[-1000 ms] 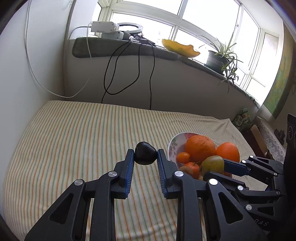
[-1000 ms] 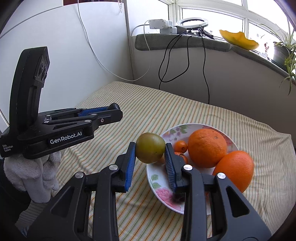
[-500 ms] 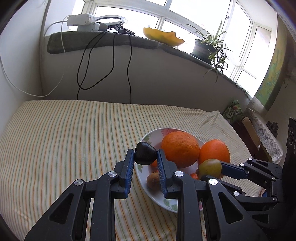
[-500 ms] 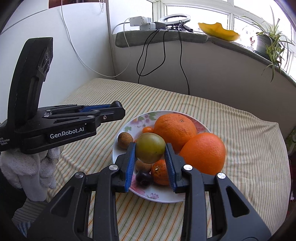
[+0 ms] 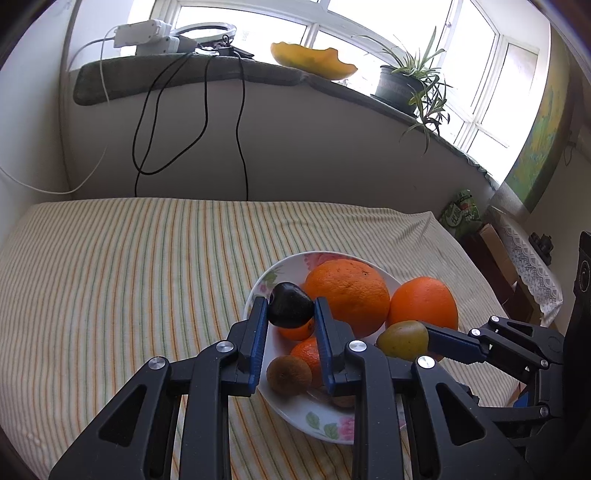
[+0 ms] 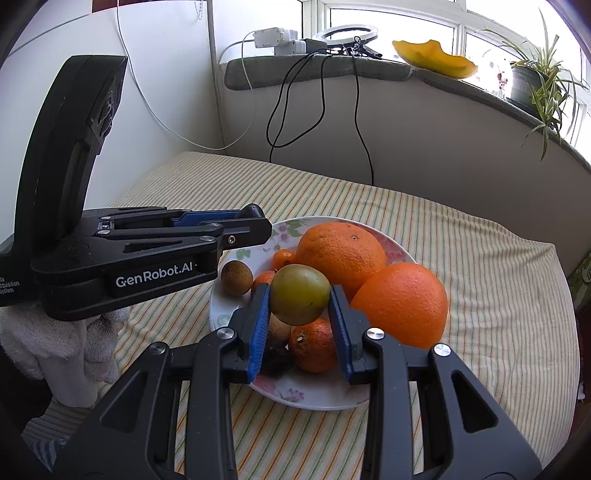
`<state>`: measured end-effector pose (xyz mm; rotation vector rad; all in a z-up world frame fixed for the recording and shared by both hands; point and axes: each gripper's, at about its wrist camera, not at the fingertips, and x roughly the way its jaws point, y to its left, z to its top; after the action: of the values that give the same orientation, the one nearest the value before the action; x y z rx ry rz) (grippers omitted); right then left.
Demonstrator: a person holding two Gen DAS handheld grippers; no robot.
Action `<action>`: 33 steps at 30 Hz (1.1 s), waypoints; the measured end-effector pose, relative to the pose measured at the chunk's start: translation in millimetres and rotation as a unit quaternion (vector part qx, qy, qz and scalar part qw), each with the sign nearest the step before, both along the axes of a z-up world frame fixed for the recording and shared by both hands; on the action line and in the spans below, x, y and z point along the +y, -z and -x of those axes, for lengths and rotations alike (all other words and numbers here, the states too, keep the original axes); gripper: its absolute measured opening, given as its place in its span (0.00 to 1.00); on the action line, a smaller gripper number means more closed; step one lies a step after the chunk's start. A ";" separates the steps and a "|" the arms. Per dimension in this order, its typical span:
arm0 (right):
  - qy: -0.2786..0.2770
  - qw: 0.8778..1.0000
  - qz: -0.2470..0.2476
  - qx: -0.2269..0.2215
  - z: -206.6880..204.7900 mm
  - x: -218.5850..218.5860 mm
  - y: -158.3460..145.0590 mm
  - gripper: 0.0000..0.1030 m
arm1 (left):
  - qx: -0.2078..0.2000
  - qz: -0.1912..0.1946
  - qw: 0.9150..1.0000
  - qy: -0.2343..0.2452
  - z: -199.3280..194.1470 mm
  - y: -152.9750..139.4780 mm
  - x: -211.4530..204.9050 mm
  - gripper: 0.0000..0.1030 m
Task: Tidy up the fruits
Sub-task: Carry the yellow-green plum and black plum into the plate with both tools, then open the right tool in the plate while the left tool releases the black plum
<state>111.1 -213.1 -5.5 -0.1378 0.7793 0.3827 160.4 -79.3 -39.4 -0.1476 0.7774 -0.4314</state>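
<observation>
My left gripper (image 5: pixel 290 309) is shut on a dark plum (image 5: pixel 289 305) and holds it above the near left part of a flowered plate (image 5: pixel 314 421). My right gripper (image 6: pixel 300 295) is shut on a green-yellow fruit (image 6: pixel 300 294) over the same plate (image 6: pixel 317 397); that fruit also shows in the left wrist view (image 5: pixel 403 339). The plate holds two big oranges (image 5: pixel 347 291) (image 5: pixel 423 302), small tangerines (image 6: pixel 314 345), a brown kiwi (image 5: pixel 289 374) and a small brown fruit (image 6: pixel 237 277). The left gripper's body (image 6: pixel 147 258) fills the left of the right wrist view.
The plate sits on a striped cloth (image 5: pixel 129 273) over a bed-like surface. A wall and a sill with black cables (image 5: pixel 240 122), a power strip (image 5: pixel 140 33), a yellow dish (image 5: pixel 314 61) and a potted plant (image 5: pixel 410 88) stand behind. Boxes (image 5: pixel 491 240) stand at the right edge.
Both grippers have moved in over the plate with their fruit still held; the plate now lies right beneath the fingers in both views.
</observation>
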 end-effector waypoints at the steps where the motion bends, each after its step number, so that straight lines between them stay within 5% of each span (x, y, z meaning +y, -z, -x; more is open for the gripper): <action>1: 0.000 1.000 0.001 -0.001 0.2 0.0 -0.3 0.32 | 0.000 0.000 1.000 0.001 0.1 -0.2 -0.5 0.23; 8: -0.001 1.000 0.005 -0.002 3.0 -0.5 -0.2 0.34 | -0.002 0.002 1.000 0.002 0.5 -2.0 -1.2 0.23; 12: 0.000 1.000 0.007 -0.014 7.4 0.0 -4.3 0.51 | -0.001 0.001 1.000 0.005 1.7 -2.7 -2.6 0.24; 21: -0.001 1.000 0.011 -0.021 14.7 -1.0 -10.7 0.51 | -0.010 0.002 1.000 0.008 5.1 -9.4 -3.4 0.30; 28: 0.007 1.000 0.008 -0.027 22.4 -6.3 -15.0 0.65 | -0.016 0.001 1.000 0.008 10.8 -15.2 -4.4 0.37; 33: 0.014 0.999 0.006 -0.036 29.0 -10.3 -22.4 0.66 | -0.023 0.000 1.000 0.001 17.0 -21.3 -1.9 0.46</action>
<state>82.1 -223.4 16.9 -0.1499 0.7119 0.3446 143.4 -81.2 -18.1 -0.1370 0.7316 -0.4362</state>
